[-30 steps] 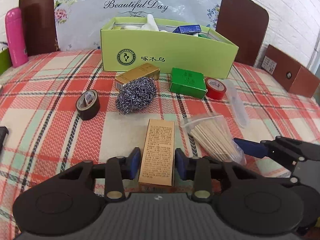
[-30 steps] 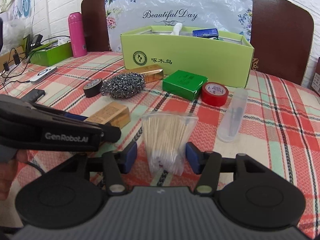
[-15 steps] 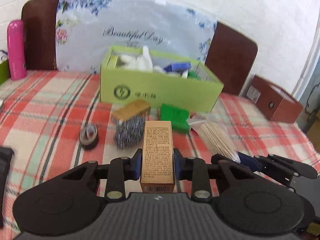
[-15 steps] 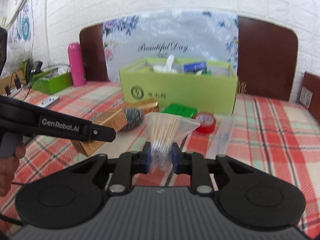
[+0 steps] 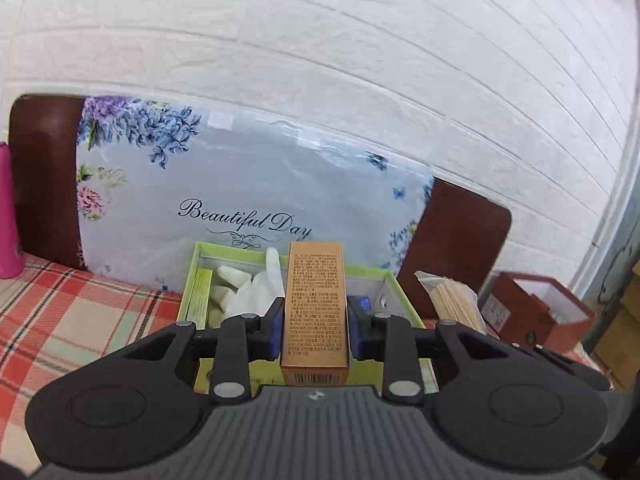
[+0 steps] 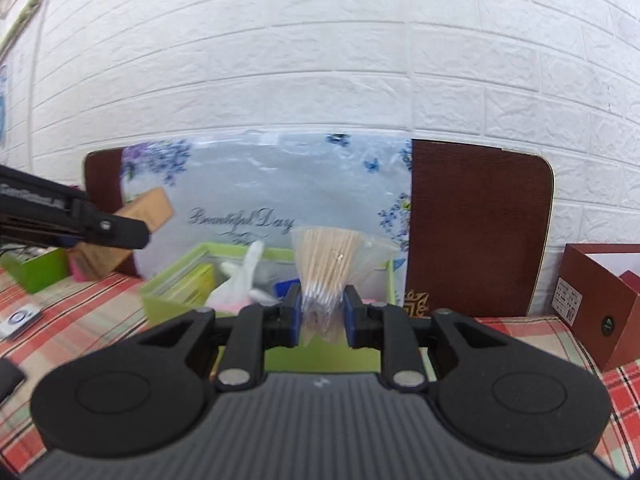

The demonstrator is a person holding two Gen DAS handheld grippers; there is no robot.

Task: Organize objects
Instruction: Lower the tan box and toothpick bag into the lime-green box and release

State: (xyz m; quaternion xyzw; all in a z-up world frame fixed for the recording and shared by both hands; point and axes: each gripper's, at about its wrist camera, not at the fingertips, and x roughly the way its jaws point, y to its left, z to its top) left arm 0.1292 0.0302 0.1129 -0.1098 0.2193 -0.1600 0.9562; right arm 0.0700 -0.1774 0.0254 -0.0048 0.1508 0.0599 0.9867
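Observation:
My left gripper point(image 5: 314, 330) is shut on a tan cardboard box point(image 5: 314, 304) with small print, held lengthwise above the near wall of the open green box point(image 5: 191, 280). White gloves point(image 5: 252, 292) and other items lie inside it. My right gripper point(image 6: 320, 312) is shut on a clear bag of cotton swabs point(image 6: 328, 268), lifted in front of the same green box point(image 6: 176, 284). In the right wrist view the left gripper point(image 6: 116, 232) shows at the left with the tan box point(image 6: 148, 210) in it. The swab bag point(image 5: 452, 300) also shows at the right in the left wrist view.
A floral "Beautiful Day" bag point(image 5: 240, 184) leans on a brown board point(image 6: 480, 232) behind the green box. A dark red box point(image 6: 600, 300) stands at the right, a pink bottle point(image 5: 6, 216) at the far left. Plaid cloth point(image 5: 80, 312) covers the table.
The right jaws shut on the swab bag. Both grippers rose off the table with their loads and came toward the green box; the items lying on the cloth dropped out of view.

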